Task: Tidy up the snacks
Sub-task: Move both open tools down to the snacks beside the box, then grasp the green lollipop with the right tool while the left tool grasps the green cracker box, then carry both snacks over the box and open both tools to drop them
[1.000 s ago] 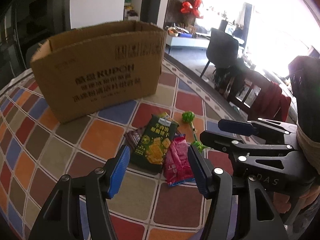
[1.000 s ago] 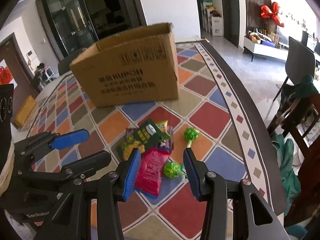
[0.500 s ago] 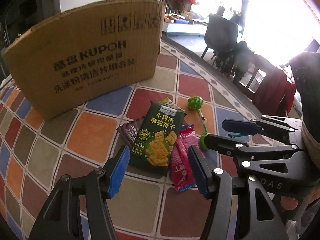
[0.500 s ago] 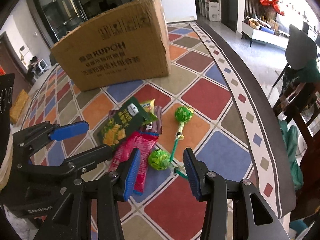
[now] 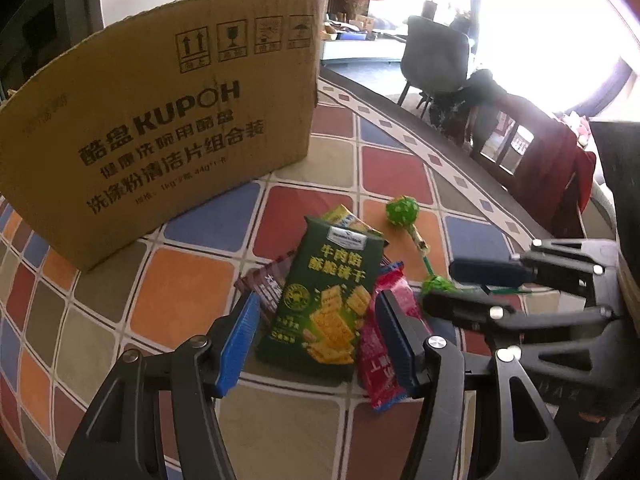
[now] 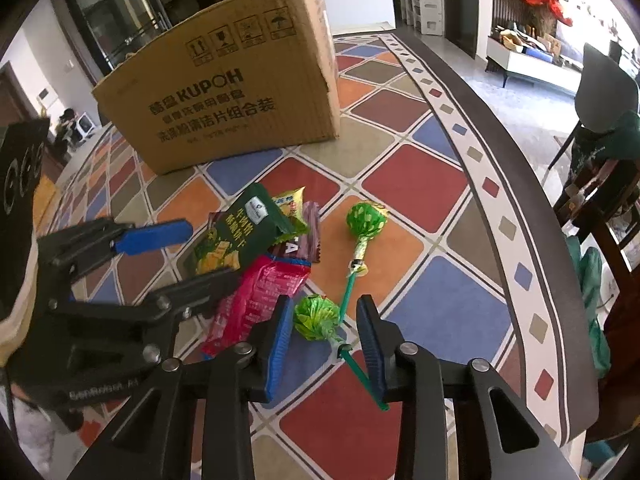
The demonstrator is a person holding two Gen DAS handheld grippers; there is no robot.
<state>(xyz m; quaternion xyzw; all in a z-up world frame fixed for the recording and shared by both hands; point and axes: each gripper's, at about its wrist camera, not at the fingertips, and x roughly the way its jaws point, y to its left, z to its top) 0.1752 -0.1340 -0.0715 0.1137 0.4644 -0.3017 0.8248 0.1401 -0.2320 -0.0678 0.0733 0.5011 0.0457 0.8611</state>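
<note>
My left gripper (image 5: 316, 344) is spread around the green cracker bag (image 5: 328, 300) at frame centre; my right gripper (image 6: 324, 328) is spread around the near lollipop (image 6: 316, 318). I should lower both fully, squeeze gently, then lift toward the cardboard box (image 6: 232, 92).

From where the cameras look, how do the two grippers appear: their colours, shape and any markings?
Both grippers, left gripper and right gripper, have black angular frames with silver screw heads and two fingers faced with ribbed blue pads. In the right wrist view the left one bears pale embossed lettering, too blurred to read. No cables show.
</note>
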